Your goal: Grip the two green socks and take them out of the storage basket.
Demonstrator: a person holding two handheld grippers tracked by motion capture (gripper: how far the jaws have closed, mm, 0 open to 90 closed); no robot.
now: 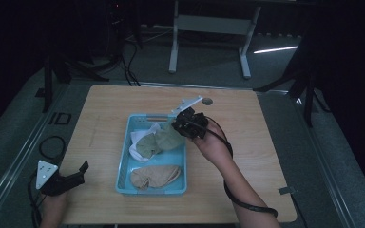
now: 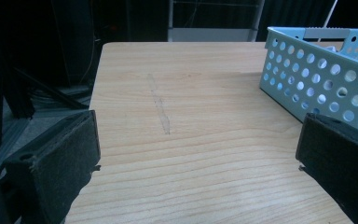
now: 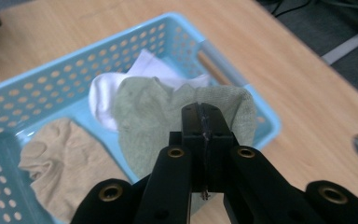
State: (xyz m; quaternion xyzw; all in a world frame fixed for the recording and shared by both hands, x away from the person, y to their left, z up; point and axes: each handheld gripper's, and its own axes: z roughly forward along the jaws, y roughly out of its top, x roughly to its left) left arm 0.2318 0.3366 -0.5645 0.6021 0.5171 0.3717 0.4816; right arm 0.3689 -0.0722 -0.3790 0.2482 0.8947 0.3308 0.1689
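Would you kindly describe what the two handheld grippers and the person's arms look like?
Both grippers are black. The left gripper has wide, felt-like padded jaws and carries a grey three-cornered plate. The right gripper shows brass-coloured rivets on its linkage, and a black cable trails along the forearm. The forearms appear bare, without sleeves.

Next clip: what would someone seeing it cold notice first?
The light blue basket at the table's middle, with the right gripper above its far right corner, shut on a green sock. A white sock lies behind it in the basket and a tan sock at the near end.
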